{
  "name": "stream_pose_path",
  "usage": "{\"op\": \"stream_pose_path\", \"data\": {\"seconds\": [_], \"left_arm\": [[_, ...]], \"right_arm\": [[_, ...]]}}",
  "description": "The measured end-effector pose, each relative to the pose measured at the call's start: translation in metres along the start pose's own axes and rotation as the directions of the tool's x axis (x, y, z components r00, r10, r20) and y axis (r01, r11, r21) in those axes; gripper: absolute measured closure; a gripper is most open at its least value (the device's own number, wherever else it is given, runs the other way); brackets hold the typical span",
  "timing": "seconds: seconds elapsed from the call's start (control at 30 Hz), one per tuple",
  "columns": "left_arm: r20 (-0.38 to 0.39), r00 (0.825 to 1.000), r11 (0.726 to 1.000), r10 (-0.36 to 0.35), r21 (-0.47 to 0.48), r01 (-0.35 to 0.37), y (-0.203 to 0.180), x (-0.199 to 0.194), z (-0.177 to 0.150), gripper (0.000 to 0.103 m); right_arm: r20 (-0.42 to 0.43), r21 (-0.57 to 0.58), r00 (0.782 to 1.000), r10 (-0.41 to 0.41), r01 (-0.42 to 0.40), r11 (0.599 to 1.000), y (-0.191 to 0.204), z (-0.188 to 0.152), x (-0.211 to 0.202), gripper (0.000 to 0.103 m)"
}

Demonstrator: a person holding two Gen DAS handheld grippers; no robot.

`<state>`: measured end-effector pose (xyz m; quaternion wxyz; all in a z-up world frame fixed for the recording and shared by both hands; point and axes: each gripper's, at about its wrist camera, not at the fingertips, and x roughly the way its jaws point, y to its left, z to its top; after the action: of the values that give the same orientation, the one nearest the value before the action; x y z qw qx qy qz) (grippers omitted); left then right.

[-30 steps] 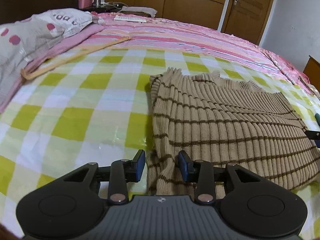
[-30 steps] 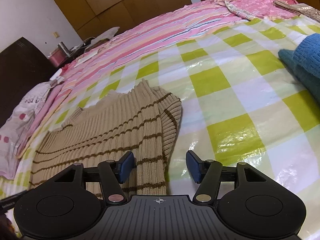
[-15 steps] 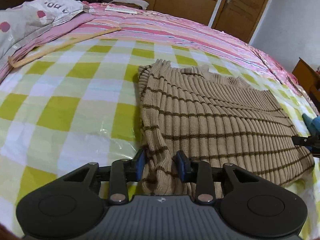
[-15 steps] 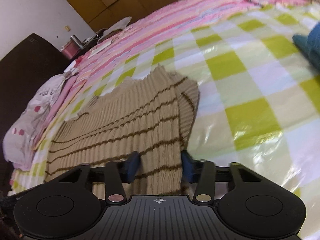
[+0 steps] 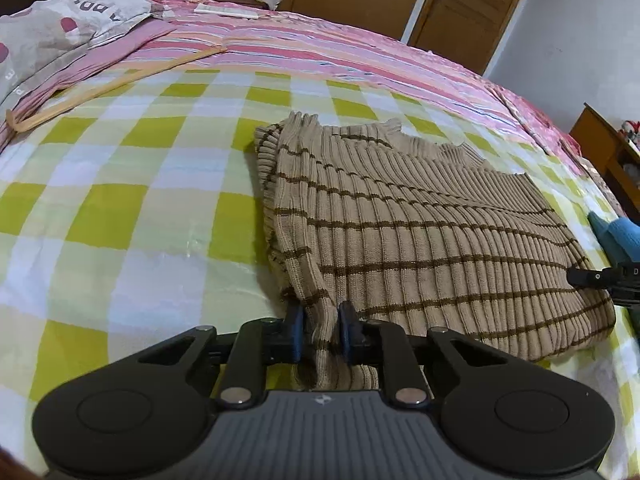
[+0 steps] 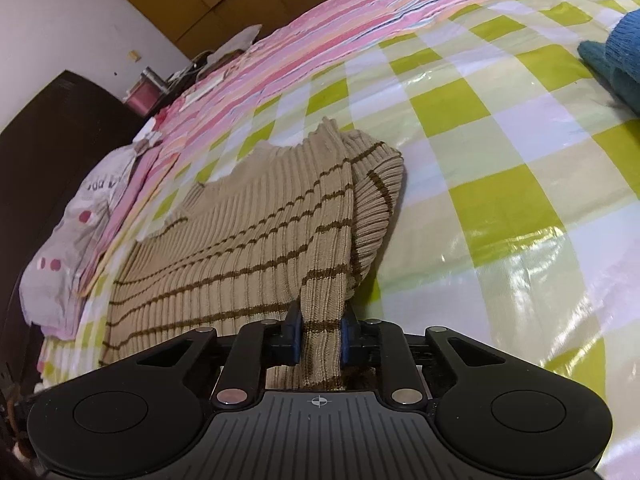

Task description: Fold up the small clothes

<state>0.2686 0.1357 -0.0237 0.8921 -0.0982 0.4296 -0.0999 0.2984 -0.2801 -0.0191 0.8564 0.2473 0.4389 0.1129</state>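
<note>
Two wrist views, same tan striped sweater [image 5: 420,240] lying flat on the green-and-white checked sheet [image 5: 120,208], sleeves already folded in.

Only the left wrist view shows the wooden door [image 5: 460,12] and wardrobe panels at the back, a wooden hanger [image 5: 104,88] lying at the seam with the pink striped bedding [image 5: 340,52], and the tip of the other gripper poking in at the right edge against the sweater's far side. A bit of blue knit [image 5: 620,236] sits just past that.

Only the right wrist view shows the dark headboard [image 6: 52,160] on the left, the white wall above it, and a much bigger piece of the blue knit [image 6: 616,60], well apart from the sweater at top right. The spotted grey pillow [image 6: 80,232] appears in both.

Left gripper [image 5: 320,332]: jaws have just been closing and now sit narrow, blue pads pinching a bunched fold at the sweater's near left hem corner. Fabric is gathered between them.

Right gripper [image 6: 320,336]: jaws have just been closing from wide to narrow, now clamped on the near right hem corner, below the folded-in sleeve. Knit fills the gap between the pads.
</note>
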Motion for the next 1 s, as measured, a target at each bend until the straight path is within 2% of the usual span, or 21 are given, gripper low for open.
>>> {"op": "stream_pose_path", "data": {"seconds": [0.4,0.5,0.57,0.67,0.73,0.83,1.0], "left_arm": [[-0.057,0.998,0.999,0.017,0.049,-0.014,-0.003,-0.024,-0.033,0.08],[-0.064,0.997,0.997,0.046,0.06,-0.043,-0.002,-0.026,-0.037,0.08],[-0.058,0.997,0.997,0.059,0.047,-0.056,-0.001,-0.028,-0.034,0.08],[-0.015,0.996,0.995,0.09,0.051,-0.089,-0.004,-0.036,-0.029,0.08],[0.025,0.992,0.989,0.126,0.072,-0.128,-0.008,-0.043,-0.024,0.08],[0.091,0.983,0.982,0.159,0.088,-0.167,-0.013,-0.049,-0.016,0.08],[0.131,0.982,0.985,0.137,0.092,-0.149,-0.028,-0.041,-0.003,0.08]], "right_arm": [[-0.061,-0.064,0.998,-0.011,0.007,0.998,-0.002,-0.027,-0.04,0.087],[-0.061,-0.132,0.995,-0.08,0.072,0.989,0.004,-0.033,-0.045,0.087],[-0.044,-0.15,0.993,-0.113,0.105,0.983,0.008,-0.033,-0.049,0.083],[0.025,-0.155,0.99,-0.141,0.143,0.977,0.014,-0.029,-0.061,0.082],[0.093,-0.184,0.984,-0.151,0.166,0.969,0.023,-0.025,-0.07,0.082],[0.148,-0.202,0.978,-0.147,0.176,0.963,0.031,-0.014,-0.068,0.082],[0.14,-0.178,0.977,-0.163,0.187,0.966,0.031,0.005,-0.03,0.082]]}}
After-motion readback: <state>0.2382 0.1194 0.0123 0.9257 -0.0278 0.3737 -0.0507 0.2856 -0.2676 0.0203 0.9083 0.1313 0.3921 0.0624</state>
